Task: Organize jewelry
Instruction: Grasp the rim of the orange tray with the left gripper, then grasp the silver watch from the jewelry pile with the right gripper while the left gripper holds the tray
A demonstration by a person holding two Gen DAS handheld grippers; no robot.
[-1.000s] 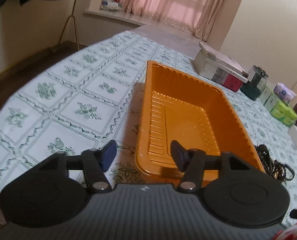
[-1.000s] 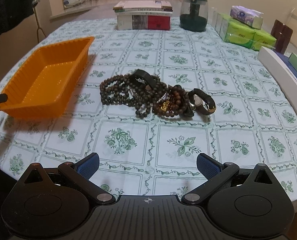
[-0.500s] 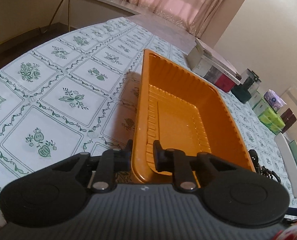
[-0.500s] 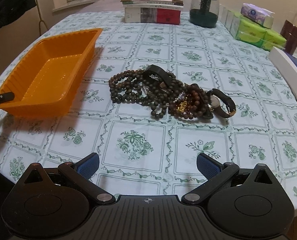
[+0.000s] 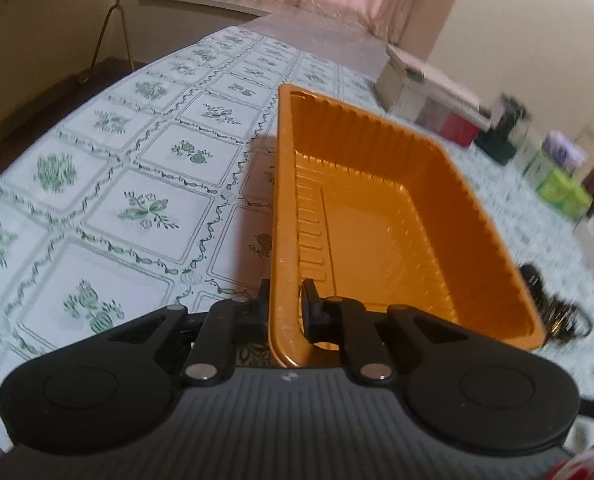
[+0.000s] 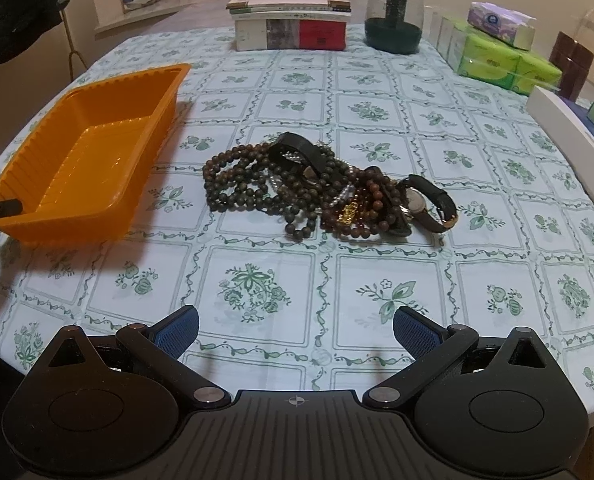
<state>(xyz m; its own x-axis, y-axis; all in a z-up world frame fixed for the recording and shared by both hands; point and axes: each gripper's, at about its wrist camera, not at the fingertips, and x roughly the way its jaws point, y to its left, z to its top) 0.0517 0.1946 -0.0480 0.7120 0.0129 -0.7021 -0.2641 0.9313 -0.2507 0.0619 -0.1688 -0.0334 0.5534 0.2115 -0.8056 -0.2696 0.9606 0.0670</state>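
My left gripper [image 5: 285, 304] is shut on the near left corner rim of the empty orange tray [image 5: 385, 216], which is tilted and lifted a little off the tablecloth. The tray also shows in the right wrist view [image 6: 89, 156], at the left, with one left fingertip [image 6: 1, 208] at its corner. A pile of dark bead bracelets [image 6: 281, 188], a black band and a wristwatch [image 6: 421, 204] lies on the table to the tray's right. My right gripper [image 6: 295, 336] is open and empty, above the tablecloth in front of the pile.
A stack of books [image 6: 293, 20] and a dark green jar [image 6: 395, 16] stand at the far edge. Green and purple tissue packs [image 6: 505, 52], a brown cup [image 6: 571, 60] and a white box [image 6: 573, 132] line the right side.
My left gripper closed on the tray's corner rim and has lifted and tilted it. The right gripper moved closer to the jewelry pile, still open.
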